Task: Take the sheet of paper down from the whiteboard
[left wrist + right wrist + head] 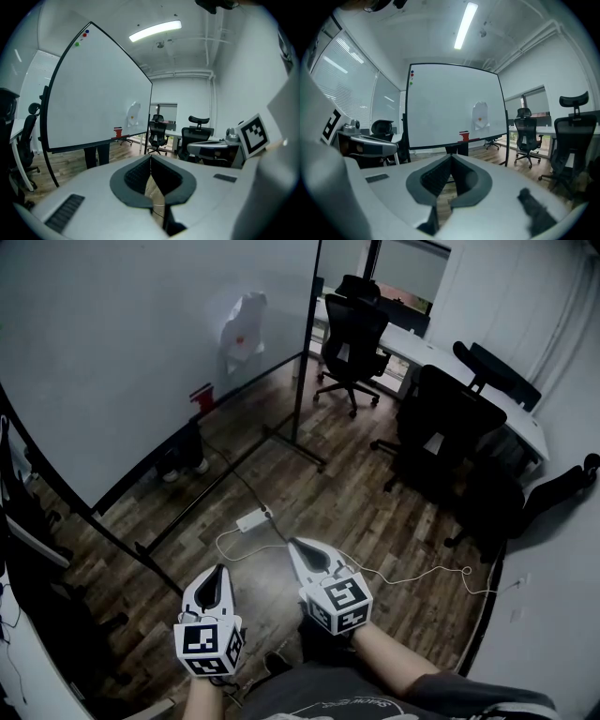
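right tool (292, 542) well apart from paper (244, 329)

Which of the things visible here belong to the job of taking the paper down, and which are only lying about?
Belonging to the job: sheet of paper, whiteboard, left gripper and right gripper (both shut, empty).

Only lying about: office chairs, desk, white adapter and cable on the floor, red object on the whiteboard's ledge.

Open floor (352, 488) reaches the whiteboard (122, 352); chairs (442, 423) crowd right.
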{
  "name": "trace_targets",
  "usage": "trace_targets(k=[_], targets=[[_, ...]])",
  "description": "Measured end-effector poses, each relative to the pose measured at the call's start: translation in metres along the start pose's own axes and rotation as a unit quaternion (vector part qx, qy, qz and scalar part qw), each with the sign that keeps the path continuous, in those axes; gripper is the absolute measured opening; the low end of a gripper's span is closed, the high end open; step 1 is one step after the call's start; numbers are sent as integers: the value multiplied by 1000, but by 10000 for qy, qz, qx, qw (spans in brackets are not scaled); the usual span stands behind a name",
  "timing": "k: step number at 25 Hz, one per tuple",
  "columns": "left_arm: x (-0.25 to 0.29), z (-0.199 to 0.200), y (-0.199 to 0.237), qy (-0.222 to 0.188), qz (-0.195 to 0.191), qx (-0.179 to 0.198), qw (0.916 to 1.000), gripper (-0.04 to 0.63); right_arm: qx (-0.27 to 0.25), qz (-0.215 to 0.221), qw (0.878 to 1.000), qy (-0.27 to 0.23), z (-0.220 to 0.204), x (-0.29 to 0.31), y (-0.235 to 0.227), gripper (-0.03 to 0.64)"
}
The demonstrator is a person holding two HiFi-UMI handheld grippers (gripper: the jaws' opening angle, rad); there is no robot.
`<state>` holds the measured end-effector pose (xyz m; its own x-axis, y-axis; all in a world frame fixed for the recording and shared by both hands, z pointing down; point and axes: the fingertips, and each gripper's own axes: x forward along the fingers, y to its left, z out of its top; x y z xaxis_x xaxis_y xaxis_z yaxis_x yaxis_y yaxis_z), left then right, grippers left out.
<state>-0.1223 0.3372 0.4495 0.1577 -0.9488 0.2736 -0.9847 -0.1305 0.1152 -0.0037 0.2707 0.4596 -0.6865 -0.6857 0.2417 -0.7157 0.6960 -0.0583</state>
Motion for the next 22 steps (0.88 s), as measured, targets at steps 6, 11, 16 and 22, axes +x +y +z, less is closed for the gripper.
trace_targets(k=[6, 11, 16, 22], targets=[[26, -6, -1, 119, 33, -83, 9999, 14, 59, 0, 10000, 34, -6, 18, -26, 23], [74, 6, -10, 77, 154, -139, 9998, 15, 9, 120, 9999, 61, 0, 40, -72, 23], [130, 18, -33, 146, 222, -96, 9996, 14, 109, 384, 9990, 208, 2, 62, -124, 23], [190, 32, -69, 268, 358, -11, 9990, 15, 161, 718, 9965, 386, -1, 81, -185, 23]])
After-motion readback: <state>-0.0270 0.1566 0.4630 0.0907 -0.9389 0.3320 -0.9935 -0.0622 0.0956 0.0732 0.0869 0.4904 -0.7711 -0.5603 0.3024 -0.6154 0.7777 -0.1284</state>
